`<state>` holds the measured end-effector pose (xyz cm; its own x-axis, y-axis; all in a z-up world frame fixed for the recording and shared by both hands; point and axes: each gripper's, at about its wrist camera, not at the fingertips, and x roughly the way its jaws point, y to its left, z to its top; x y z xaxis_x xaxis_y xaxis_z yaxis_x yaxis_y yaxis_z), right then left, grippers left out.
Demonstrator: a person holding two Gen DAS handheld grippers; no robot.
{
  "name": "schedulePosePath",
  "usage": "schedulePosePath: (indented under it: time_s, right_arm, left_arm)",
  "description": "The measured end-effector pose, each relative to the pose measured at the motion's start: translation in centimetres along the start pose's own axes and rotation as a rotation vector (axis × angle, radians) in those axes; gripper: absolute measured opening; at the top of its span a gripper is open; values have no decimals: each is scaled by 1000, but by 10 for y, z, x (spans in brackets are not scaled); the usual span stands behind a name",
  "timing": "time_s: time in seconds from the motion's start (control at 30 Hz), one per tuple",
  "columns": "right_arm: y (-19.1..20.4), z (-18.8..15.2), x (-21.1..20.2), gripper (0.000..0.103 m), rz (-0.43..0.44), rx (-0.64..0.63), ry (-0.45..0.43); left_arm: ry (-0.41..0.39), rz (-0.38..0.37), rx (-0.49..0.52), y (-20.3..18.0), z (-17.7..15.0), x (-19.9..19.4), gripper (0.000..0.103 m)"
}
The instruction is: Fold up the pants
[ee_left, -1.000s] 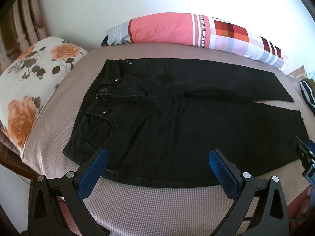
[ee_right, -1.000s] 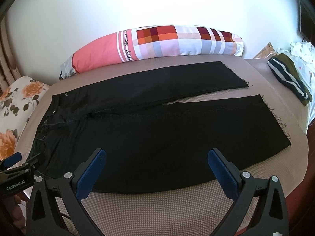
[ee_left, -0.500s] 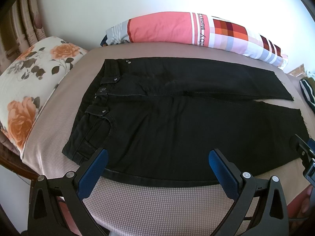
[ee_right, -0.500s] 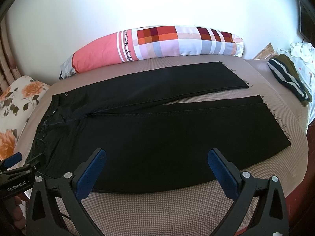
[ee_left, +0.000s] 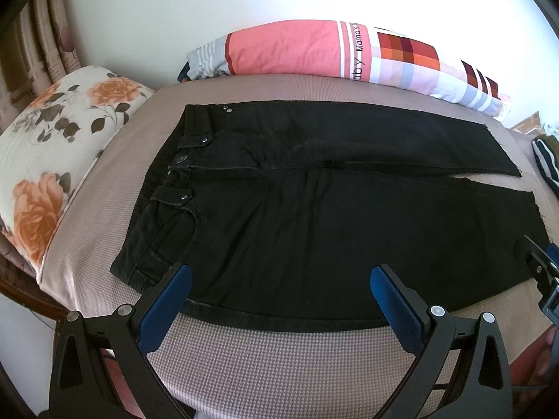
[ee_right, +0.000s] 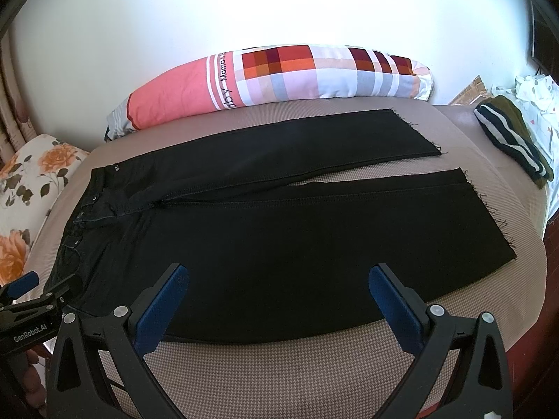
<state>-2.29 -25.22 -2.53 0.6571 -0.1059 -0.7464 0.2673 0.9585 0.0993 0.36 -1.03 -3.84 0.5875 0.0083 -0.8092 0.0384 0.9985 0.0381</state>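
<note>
The bed [ee_left: 244, 359] fills the lower half of both views, and the pants [ee_left: 314, 216] lie flat across the middle of it, waistband toward the left of the frame, hems toward the right. The two legs are spread apart in a narrow V, so no fold looks made yet. My reading is that this is the very start: both tools hover over the near edge of the cloth, touching nothing.

The next move likely calls for pinching the near outer seam at two places, hip and hem, and carrying the near leg up over the far one so the seams line up. The cloth looks stiff and heavy; uneven lifting could drag the waistband askew.

Along the top of the frame lies a long pillow [ee_right: 279, 76]; a floral pillow [ee_left: 52, 160] sits at the left. No containers show.

The left hand-held gripper [ee_left: 277, 282] is spread wide with nothing between its pads, and so is the right hand-held gripper [ee_right: 276, 282].
</note>
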Motion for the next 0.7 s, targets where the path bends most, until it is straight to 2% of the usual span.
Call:
schedulePosePath:
  time_s: [0.33, 0.57, 0.7]
  right_arm:
    - [-3, 3, 2, 103, 8, 11, 5]
    - [-3, 16, 9, 103, 27, 31, 14]
    - [-3, 24, 15, 103, 25, 49, 28]
  left_arm:
    - [6, -2, -4, 0, 1, 3, 102]
    - [9, 2, -5, 13, 22, 13, 102]
    - [-1, -26, -27, 30, 44, 21, 102]
